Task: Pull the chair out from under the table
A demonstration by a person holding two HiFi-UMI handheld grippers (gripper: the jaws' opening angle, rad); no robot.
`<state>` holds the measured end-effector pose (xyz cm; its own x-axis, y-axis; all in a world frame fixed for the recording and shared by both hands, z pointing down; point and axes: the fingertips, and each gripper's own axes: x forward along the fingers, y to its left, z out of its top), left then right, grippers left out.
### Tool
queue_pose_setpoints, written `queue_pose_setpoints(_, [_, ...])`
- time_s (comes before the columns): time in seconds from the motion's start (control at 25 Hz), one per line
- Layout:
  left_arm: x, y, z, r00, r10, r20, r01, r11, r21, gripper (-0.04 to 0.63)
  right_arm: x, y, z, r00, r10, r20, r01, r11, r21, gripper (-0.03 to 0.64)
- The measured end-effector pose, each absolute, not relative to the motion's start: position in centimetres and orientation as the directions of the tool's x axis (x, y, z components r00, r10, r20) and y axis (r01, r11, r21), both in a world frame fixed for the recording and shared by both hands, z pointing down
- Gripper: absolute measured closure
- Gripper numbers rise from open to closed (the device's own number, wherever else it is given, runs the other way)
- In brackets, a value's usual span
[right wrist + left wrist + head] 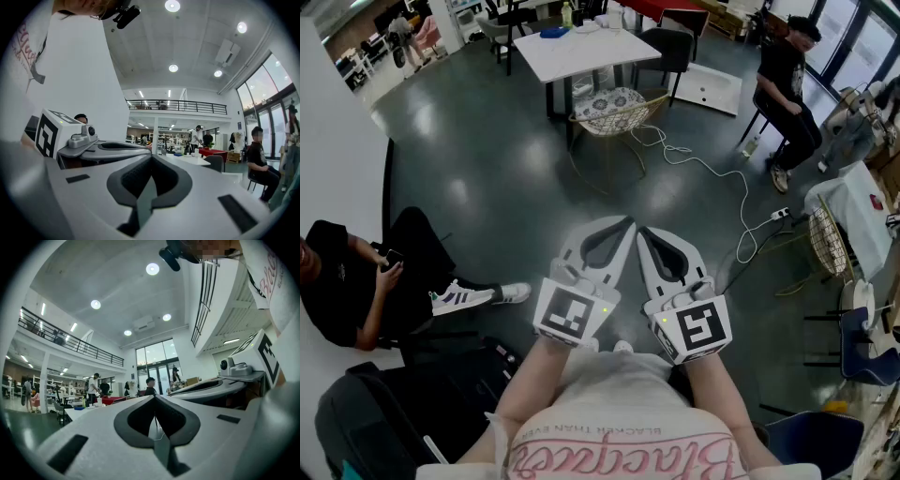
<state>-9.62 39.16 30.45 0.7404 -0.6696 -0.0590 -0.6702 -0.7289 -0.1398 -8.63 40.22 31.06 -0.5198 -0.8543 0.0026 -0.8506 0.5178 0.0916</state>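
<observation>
Across the dark floor in the head view, the chair is standing pushed in at the near edge of the white table, well ahead of both grippers. Its open wire shell is curving up like a basket and cradling a round patterned cushion, with thin legs showing beneath. The left gripper and right gripper are hovering side by side, pointing level toward it. Along the left gripper view, the jaws are pressing together with nothing between them. Along the right gripper view, the jaws are likewise meeting, empty.
</observation>
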Motion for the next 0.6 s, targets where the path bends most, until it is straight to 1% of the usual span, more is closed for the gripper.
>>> queue_pose_setpoints(0.16, [-9.0, 39.1, 30.3, 0.746, -0.663, -0.06, -0.663, -0.733, -0.152, 0.591, -8.1, 40.1, 31.2, -0.513, -0.858, 0.004, -0.855, 0.512, 0.08, 0.614])
queue_pose_setpoints(0.32, [-8.0, 38.9, 30.4, 0.752, -0.658, -0.05, -0.652, -0.729, -0.209, 0.591, -7.1, 39.9, 31.1, -0.525, -0.851, 0.006, -0.848, 0.523, 0.083, 0.614])
queue_pose_setpoints(0.48, [-6.8, 38.9, 30.0, 0.737, -0.674, -0.056, -0.672, -0.72, -0.174, 0.591, -6.0, 40.1, 31.0, -0.538, -0.843, 0.006, -0.84, 0.536, 0.077, 0.614])
queue_pose_setpoints(0.6, [-6.0, 39.1, 30.2, 0.729, -0.683, -0.048, -0.679, -0.712, -0.177, 0.591, -4.9, 40.2, 31.1, -0.546, -0.838, 0.006, -0.836, 0.545, 0.062, 0.614])
